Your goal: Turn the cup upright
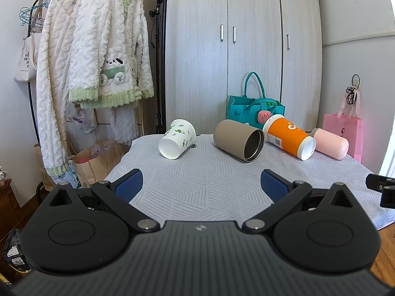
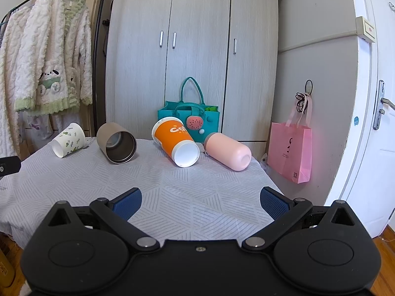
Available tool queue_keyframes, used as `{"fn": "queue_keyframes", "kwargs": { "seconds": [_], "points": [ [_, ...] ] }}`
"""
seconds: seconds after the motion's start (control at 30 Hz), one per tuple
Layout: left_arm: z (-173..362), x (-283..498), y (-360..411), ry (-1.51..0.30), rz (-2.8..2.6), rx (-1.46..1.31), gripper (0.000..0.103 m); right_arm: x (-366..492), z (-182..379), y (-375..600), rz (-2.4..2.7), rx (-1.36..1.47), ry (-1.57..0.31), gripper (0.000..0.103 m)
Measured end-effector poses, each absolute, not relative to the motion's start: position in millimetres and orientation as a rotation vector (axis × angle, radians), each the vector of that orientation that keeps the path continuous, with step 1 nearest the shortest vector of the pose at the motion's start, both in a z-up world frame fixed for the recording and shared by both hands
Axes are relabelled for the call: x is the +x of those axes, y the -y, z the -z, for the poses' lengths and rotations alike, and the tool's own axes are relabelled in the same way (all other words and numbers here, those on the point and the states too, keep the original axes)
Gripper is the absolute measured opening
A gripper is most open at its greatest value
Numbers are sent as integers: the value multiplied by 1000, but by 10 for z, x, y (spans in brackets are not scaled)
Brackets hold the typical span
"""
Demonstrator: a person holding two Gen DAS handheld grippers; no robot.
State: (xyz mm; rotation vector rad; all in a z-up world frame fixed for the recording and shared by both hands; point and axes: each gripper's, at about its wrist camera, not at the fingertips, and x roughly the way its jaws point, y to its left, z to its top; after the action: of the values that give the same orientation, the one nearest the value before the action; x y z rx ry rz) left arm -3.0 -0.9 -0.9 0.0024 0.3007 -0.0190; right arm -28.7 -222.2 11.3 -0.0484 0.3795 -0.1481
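Four cups lie on their sides along the far edge of the surface (image 1: pixel 209 185): a white leaf-print paper cup (image 1: pixel 177 138) by the far left corner, a tan steel-lined tumbler (image 1: pixel 238 140), an orange paper cup (image 2: pixel 175 141), and a pink cup (image 2: pixel 228 151) at the far right. None is upright; the task looks unstarted. The left gripper (image 1: pixel 201 185) and right gripper (image 2: pixel 200 203) hover near the front edge, fingers wide, holding nothing. Next, one must reach a cup's wall. Behind stand a teal tote (image 2: pixel 188 118) and wardrobe (image 2: pixel 192 49).
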Motion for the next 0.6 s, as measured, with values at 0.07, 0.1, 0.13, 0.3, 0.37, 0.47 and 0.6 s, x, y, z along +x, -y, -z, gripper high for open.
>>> {"fn": "queue_keyframes", "kwargs": {
  "seconds": [0.07,0.1,0.13,0.3,0.37,0.47,0.6],
  "points": [
    [10,-30,9,-301,19,2,103,-286,-112,2222,148,-48,-381,103],
    [11,-30,9,-301,19,1,103,-283,-111,2224,148,-48,-382,103],
    [11,-30,8,-301,20,2,103,-284,-110,2222,148,-48,-383,103],
    [25,-27,29,-303,20,1,103,-255,-111,2225,158,-51,-390,103],
    [24,-28,25,-302,21,0,103,-256,-119,2220,162,-52,-390,103],
    [24,-28,32,-302,20,0,103,-253,-129,2217,155,-46,-390,103],
    [16,-23,25,-304,21,1,103,-257,-135,2216,157,-46,-390,103]
  ]
}}
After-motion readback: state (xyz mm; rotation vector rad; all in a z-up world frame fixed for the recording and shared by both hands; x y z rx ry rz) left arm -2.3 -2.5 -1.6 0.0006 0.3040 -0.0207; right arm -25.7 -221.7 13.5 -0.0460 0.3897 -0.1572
